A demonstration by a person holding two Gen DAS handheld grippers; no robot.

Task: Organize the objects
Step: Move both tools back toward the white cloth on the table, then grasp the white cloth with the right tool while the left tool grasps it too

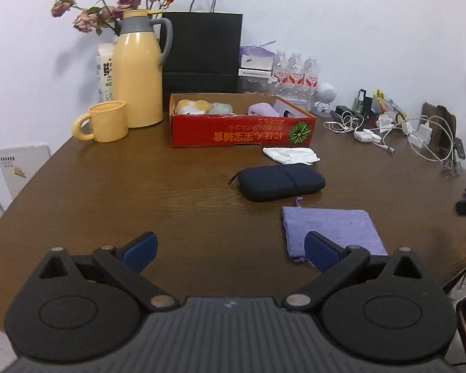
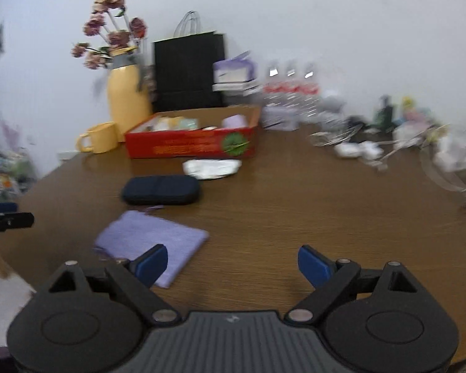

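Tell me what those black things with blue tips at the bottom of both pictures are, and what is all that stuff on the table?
Those are grabbing tools. A person holds one in each hand, and each has a little camera looking forward along its two jaws. One picture comes from the left gripper, the other from the right gripper, which looks blurry.

Both stand open and hold nothing.

They look over a brown table. Nearest lies a purple cloth pouch, flat. Behind it is a dark zip case, then a crumpled white packet. Further back is a red box, open on top, with soft yellow and purple things inside. To its left stand a yellow mug and a tall yellow jug. White cables are tangled at the right.
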